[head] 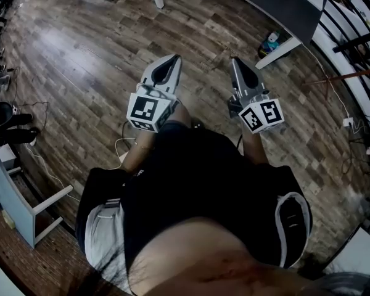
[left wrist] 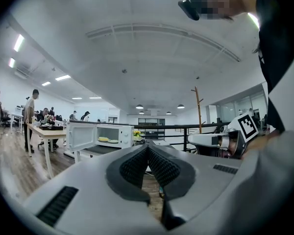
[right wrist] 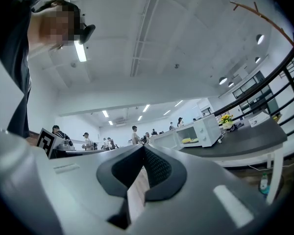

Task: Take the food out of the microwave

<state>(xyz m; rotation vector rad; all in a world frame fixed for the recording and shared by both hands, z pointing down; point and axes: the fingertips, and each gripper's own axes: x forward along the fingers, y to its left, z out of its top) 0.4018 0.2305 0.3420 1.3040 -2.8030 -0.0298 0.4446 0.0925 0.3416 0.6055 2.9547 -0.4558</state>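
White microwave (left wrist: 118,135) noted on a dark table (right wrist: 250,142), well apart from the person, with its door (left wrist: 81,136) swung open. The food (left wrist: 104,139), a yellow portion on what appears to be a plate, lies inside the cavity and has not been taken out. The left gripper (head: 171,60) has its jaws pressed together with nothing between them. The right gripper (head: 237,62) is likewise closed and empty. The step in hand is judged to be the approach across the wooden floor (head: 80,73). To do it well, close in squarely on the open cavity and part the jaws before reaching inside, not at the last instant. Enter level, clear of the door edge, and take the plate by its near rim. A second grip on the opposite rim would guard against tipping. Draw it out flat so that the food does not slide. As to pose, both hands hold the grippers out in front of the body, side by side and somewhat apart. Both point roughly level towards the microwave, marker cubes uppermost, and neither is near any object.
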